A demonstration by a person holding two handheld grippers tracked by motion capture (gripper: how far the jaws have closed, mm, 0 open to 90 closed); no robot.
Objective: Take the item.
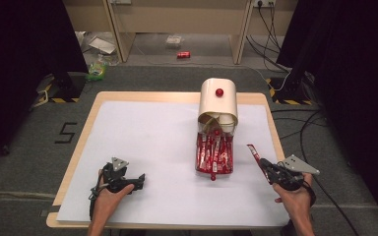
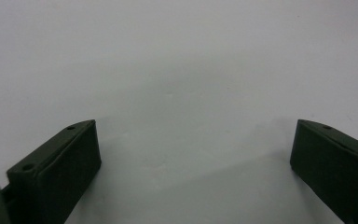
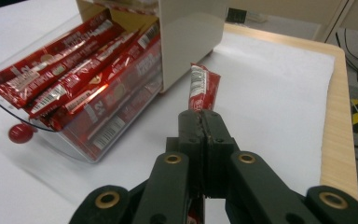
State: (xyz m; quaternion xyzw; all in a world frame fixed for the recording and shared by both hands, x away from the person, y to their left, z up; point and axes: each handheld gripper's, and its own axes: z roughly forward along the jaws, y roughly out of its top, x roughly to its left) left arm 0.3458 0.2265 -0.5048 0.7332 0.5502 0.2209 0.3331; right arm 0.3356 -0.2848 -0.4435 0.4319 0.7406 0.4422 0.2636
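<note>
A cream box (image 1: 218,100) with a red knob (image 1: 219,92) stands at the table's middle back. Its clear drawer (image 1: 214,155) is pulled out toward me and packed with several red stick packets (image 3: 74,70). My right gripper (image 1: 265,166) hovers to the right of the drawer, shut on one red stick packet (image 1: 253,152), which pokes up from the closed jaws (image 3: 203,88). Near the front left, my left gripper (image 1: 140,179) rests low over the white sheet; in the left gripper view its jaws stand wide apart, open (image 2: 193,154), with nothing between them.
A white sheet (image 1: 147,142) covers the wooden table (image 1: 270,123). Its right edge lies close to my right hand. Cables (image 1: 315,142) run over the floor to the right, and a red can (image 1: 183,54) and litter lie on the floor beyond the table.
</note>
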